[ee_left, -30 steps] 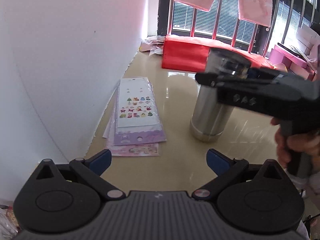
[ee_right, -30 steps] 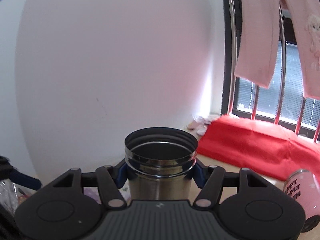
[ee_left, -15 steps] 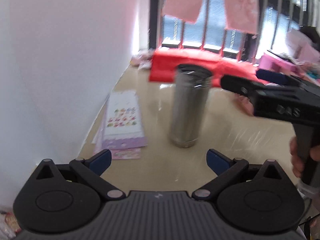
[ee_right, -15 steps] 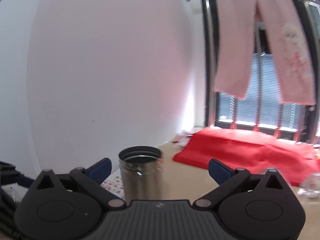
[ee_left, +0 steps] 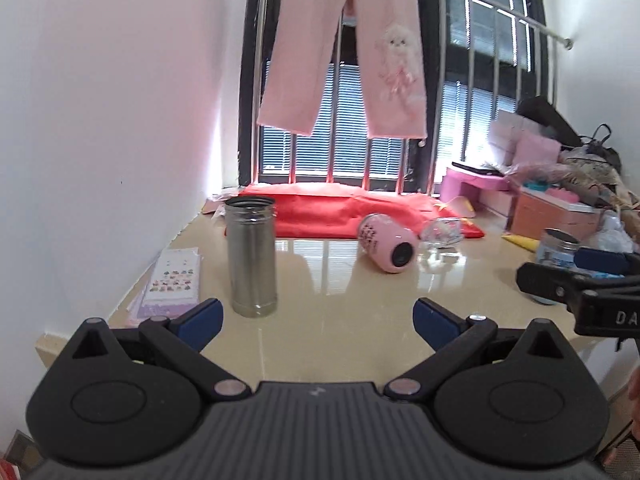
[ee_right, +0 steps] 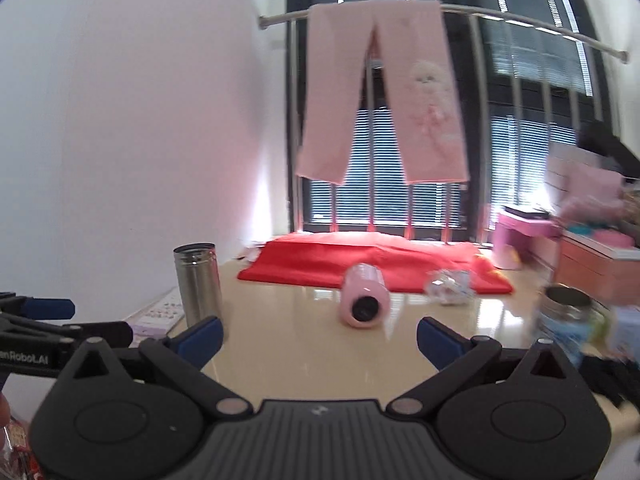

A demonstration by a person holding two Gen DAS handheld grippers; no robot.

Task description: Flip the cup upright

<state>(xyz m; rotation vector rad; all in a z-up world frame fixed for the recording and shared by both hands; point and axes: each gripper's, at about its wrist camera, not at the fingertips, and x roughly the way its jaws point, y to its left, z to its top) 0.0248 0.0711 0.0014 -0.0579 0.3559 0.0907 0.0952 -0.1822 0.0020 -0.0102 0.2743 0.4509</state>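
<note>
A tall steel cup [ee_left: 251, 256] stands upright with its mouth up on the beige table, at the left; it also shows in the right wrist view [ee_right: 197, 284]. My left gripper [ee_left: 318, 320] is open and empty, near the front edge, with the cup just beyond its left finger. My right gripper [ee_right: 320, 338] is open and empty, pulled back from the cup. A pink cup [ee_left: 386, 247] lies on its side mid-table, seen too in the right wrist view [ee_right: 364, 301].
A clear glass [ee_left: 442, 233] lies tipped beside the pink cup. A blue printed jar [ee_left: 554, 254] stands at the right. Sticker sheets [ee_left: 172, 282] lie along the left wall. A red cloth [ee_left: 352, 216] covers the table's far end.
My right gripper opened, let go of the steel cup standing upright, and drew back to the right. My left gripper pulled back and tilted up.
</note>
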